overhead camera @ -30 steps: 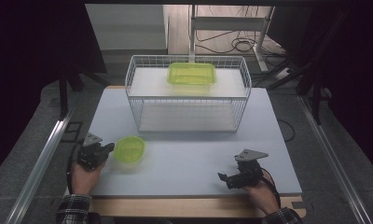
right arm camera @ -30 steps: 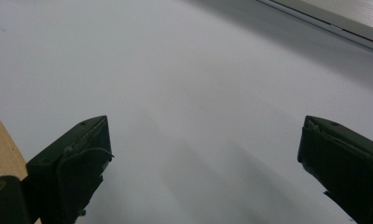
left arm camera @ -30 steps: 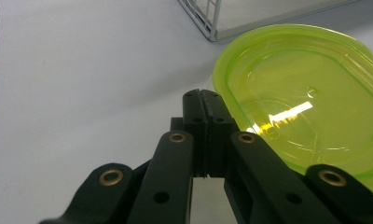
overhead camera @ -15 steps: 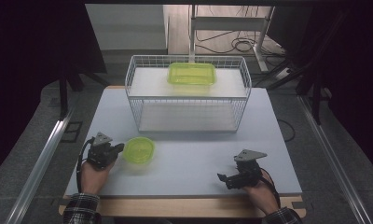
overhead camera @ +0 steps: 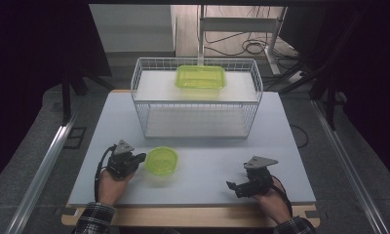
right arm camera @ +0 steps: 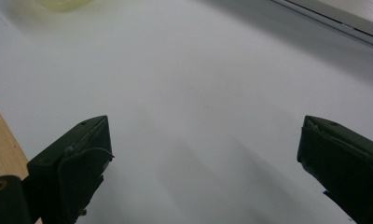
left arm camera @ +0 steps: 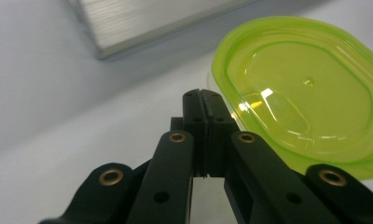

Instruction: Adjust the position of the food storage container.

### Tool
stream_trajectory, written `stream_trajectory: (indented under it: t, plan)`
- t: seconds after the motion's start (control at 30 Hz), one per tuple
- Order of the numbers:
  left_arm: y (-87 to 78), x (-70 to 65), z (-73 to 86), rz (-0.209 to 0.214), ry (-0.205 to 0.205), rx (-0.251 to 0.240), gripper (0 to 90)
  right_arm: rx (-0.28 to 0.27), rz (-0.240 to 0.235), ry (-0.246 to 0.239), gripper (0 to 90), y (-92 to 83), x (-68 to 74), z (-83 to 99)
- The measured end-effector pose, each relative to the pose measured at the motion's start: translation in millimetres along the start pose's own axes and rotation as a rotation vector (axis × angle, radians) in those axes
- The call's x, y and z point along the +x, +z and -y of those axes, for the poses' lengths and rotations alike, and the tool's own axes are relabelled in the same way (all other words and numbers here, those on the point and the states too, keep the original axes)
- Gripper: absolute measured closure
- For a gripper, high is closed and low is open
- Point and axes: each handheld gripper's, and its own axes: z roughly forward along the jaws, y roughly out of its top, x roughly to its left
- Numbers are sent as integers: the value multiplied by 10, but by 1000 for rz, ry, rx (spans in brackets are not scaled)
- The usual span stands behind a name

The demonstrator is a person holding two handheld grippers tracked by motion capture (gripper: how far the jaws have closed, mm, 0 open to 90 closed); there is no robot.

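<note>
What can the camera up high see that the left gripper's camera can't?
The high view alone takes in the wire basket, the green container on it, and the right gripper with its jaws apart. The left gripper view alone shows the left gripper with jaws pressed together. Both show the green lid and the white table.

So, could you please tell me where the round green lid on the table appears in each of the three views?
High view: the round green lid lies on the white table, lower left of centre, at the tips of the left gripper.
Left gripper view: upper right, beside the shut jaws.
Right gripper view: a blurred green patch at the top left edge.
Shared landmark: the white table.
</note>
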Motion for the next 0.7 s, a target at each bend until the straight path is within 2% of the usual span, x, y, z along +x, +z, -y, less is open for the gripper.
stream_trajectory:
  t: [0.4,0.7]
  plan:
    - [150,-322,-75,64,59,16,900,4,-5,-4,34,10,1,-2]
    - [275,-548,-99,120,110,46,900,6,-9,-4,34,14,3,0]
